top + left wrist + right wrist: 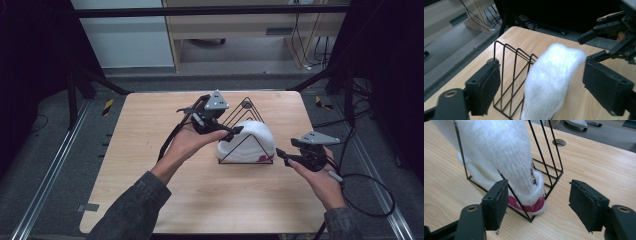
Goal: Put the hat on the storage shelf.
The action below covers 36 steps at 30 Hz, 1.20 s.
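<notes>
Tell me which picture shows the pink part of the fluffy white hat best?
The right gripper view: the hat's pink patterned band sits close up, behind the black wire rack. The high view shows it as a tiny dark-pink patch. The left gripper view shows white fluff.

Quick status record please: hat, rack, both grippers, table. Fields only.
item: white fluffy hat with a pink patterned band at its rim
item position: standing in the black wire rack, between its triangular dividers
rack: upright on the wooden table, near the middle
left gripper: open, jaws either side of the hat's top, not closed on it
right gripper: open, beside the rack's near end, holding nothing
table hole: round grommet beyond the rack
</notes>
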Tool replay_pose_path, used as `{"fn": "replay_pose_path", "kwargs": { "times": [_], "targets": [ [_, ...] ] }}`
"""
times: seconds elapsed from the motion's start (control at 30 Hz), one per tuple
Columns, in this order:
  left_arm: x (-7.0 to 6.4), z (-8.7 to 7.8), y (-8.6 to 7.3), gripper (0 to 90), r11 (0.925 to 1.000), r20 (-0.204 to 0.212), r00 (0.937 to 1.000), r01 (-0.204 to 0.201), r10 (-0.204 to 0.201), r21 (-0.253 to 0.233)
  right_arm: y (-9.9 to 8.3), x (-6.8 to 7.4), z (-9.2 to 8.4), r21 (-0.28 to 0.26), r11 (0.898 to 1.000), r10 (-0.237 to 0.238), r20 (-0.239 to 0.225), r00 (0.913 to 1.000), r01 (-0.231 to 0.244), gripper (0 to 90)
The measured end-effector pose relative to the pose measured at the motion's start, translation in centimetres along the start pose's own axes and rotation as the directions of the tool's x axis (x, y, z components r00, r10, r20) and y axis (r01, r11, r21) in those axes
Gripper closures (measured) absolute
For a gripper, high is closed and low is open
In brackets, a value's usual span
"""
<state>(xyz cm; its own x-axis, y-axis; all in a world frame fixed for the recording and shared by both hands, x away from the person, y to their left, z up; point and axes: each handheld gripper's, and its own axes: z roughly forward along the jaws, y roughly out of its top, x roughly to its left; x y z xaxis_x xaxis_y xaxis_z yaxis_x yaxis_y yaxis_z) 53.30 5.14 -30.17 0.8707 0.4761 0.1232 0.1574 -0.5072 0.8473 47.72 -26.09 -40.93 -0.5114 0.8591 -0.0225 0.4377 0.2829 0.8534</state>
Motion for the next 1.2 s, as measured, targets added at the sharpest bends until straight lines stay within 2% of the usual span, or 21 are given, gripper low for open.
{"fn": "replay_pose_path", "kwargs": {
  "times": [0.33, 0.47, 0.6, 0.77, 0.9, 1.07, 1.13, 1.2],
  "targets": [
    [-0.8, -0.5, 0.0, 8.7, 0.9998, 0.027, 0.9996, -0.002, 0.002, -0.020, -0.4, -0.1, -0.1, 0.003, 1.000, 0.030, 0.015, 0.9994, -0.030, 21.3],
    [-1.2, -1.0, -0.1, 5.8, 0.9994, 0.039, 0.9991, -0.013, 0.015, -0.031, -0.6, -0.2, -0.1, 0.000, 0.999, 0.038, 0.024, 0.9990, -0.038, 19.4],
    [-1.8, -1.3, -0.2, 5.1, 0.9992, 0.049, 0.9986, -0.020, 0.021, -0.036, -1.3, -0.4, 0.0, 0.000, 0.999, 0.049, 0.052, 0.9974, -0.049, 17.1],
    [-2.4, -1.7, -0.4, 4.4, 0.9987, 0.038, 0.9986, -0.035, 0.036, -0.036, -2.2, -0.6, -0.3, -0.002, 0.998, 0.065, 0.085, 0.9942, -0.065, 13.6],
    [-2.7, -2.0, -0.5, 4.4, 0.9989, 0.037, 0.9986, -0.038, 0.039, -0.029, -3.1, -0.4, -0.6, -0.002, 0.996, 0.086, 0.093, 0.9920, -0.086, 11.1],
    [-2.6, -2.4, -0.8, 4.4, 0.9995, 0.014, 0.9994, -0.030, 0.031, -0.013, -4.6, -0.1, -0.9, 0.008, 0.995, 0.093, 0.092, 0.9913, -0.094, 9.2],
    [-2.5, -2.6, -1.0, 4.5, 0.9996, 0.017, 0.9997, -0.019, 0.019, -0.022, -5.2, 0.0, -1.0, 0.010, 0.995, 0.099, 0.093, 0.9907, -0.100, 8.6],
    [-2.3, -2.8, -1.2, 4.5, 0.9994, 0.002, 0.9995, -0.031, 0.031, -0.015, -5.8, 0.1, -1.0, 0.020, 0.995, 0.099, 0.095, 0.9906, -0.101, 8.3]
  ]
}}
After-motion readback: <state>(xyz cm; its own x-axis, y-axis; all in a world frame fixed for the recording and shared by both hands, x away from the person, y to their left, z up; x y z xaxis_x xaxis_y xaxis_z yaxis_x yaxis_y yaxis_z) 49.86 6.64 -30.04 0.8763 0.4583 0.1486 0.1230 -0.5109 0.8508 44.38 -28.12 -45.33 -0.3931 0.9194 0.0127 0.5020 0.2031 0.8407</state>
